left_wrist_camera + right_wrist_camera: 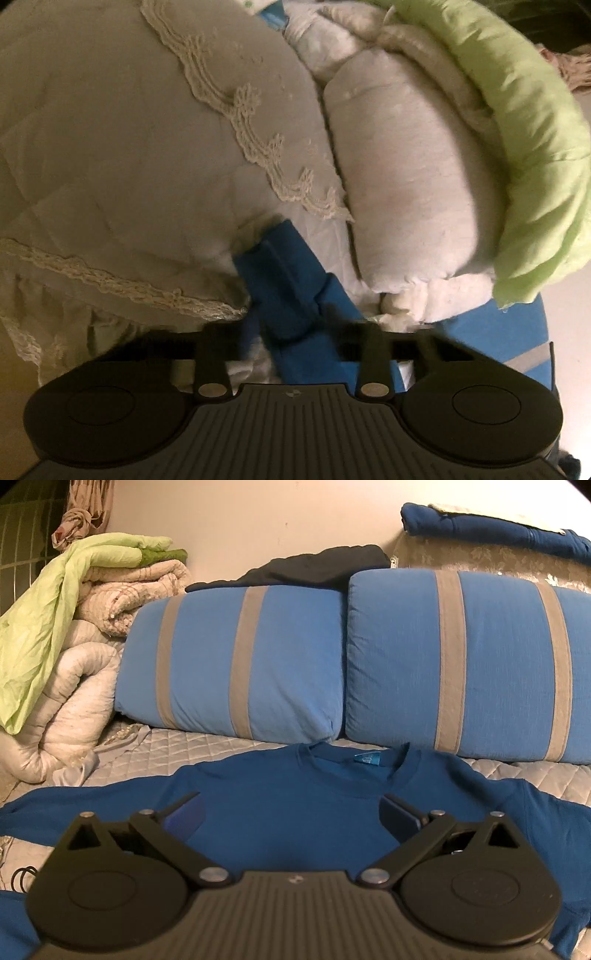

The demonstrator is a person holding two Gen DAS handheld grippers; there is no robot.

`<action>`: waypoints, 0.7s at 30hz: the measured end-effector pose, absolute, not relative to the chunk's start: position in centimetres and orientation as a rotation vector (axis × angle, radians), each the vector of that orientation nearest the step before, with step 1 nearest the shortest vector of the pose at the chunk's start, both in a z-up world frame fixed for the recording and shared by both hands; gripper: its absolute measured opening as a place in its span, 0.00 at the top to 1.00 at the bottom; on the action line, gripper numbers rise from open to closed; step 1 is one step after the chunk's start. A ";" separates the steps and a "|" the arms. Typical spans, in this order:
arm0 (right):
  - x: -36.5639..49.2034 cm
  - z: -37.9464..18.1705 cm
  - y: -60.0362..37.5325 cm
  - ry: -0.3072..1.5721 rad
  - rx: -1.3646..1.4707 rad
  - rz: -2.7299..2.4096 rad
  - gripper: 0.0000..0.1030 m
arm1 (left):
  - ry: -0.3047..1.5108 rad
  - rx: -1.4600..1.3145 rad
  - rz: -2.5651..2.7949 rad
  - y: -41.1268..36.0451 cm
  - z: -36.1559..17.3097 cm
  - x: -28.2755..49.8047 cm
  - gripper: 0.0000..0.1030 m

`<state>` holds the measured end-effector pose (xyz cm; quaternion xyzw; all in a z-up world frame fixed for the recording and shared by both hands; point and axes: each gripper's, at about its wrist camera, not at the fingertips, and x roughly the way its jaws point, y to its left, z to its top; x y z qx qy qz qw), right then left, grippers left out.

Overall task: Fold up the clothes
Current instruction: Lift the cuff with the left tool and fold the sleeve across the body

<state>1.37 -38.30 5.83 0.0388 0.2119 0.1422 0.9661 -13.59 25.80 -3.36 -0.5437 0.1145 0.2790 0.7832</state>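
Note:
A blue sweatshirt (258,775) lies flat on the quilted bed cover (207,746), front up, with its collar (364,762) toward the pillows. My right gripper (291,812) hovers over the chest of the sweatshirt, open, with nothing between its fingers. In the left wrist view, which is rolled to one side, my left gripper (284,258) is shut on a fold of the blue sweatshirt (340,299), at what looks like a sleeve end. The blue cloth bunches around the closed fingers and hides their tips.
Two blue pillows with grey stripes (236,664) (461,664) stand behind the sweatshirt. At the left is a stack of rolled white quilts (74,686) (406,166) under a green sheet (44,620) (535,129). A lace-edged cover (147,147) lies by the left gripper. Dark garments (317,568) (498,528) rest behind the pillows.

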 end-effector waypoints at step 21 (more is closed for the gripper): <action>2.1 4.4 -36.2 0.501 -0.041 0.281 0.00 | 0.317 -0.372 0.414 10.9 12.1 -6.1 0.89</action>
